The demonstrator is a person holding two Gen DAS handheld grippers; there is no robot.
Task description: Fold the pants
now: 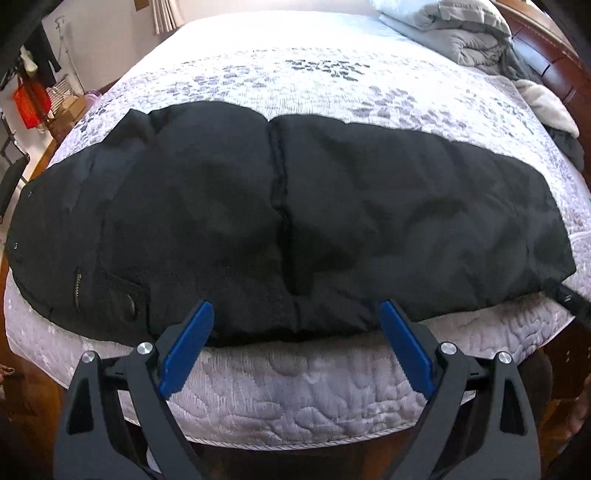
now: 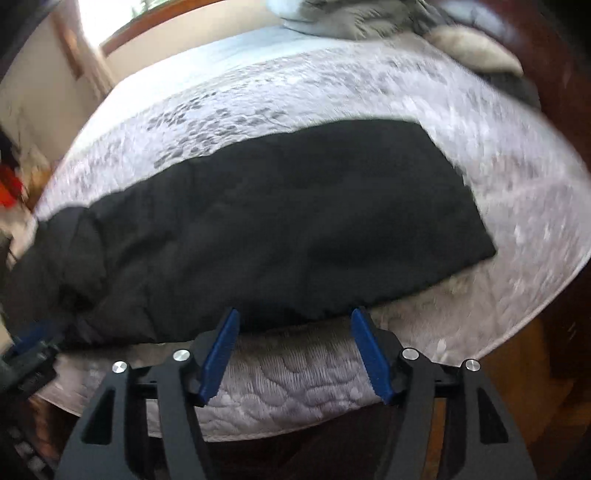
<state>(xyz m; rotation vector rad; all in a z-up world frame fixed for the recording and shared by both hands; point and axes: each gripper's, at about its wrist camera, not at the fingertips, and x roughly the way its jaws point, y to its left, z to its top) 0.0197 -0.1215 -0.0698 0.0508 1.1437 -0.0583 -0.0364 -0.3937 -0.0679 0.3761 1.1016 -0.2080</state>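
Left wrist view: black pants (image 1: 280,221) lie spread for folding; both grippers (image 1: 295,332) (image 2: 291,343) hover wide open, empty, at frame bottom.

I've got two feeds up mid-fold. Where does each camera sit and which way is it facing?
Left wrist: on the left hand-held gripper, angled down at the black pants on the quilted bed; its blue fingers stand open.
Right wrist: on the right hand-held gripper, angled down at the pants' leg end, blurred; open fingers, left hand-held gripper at lower left.
Shared: pants, bed, grey bedding.
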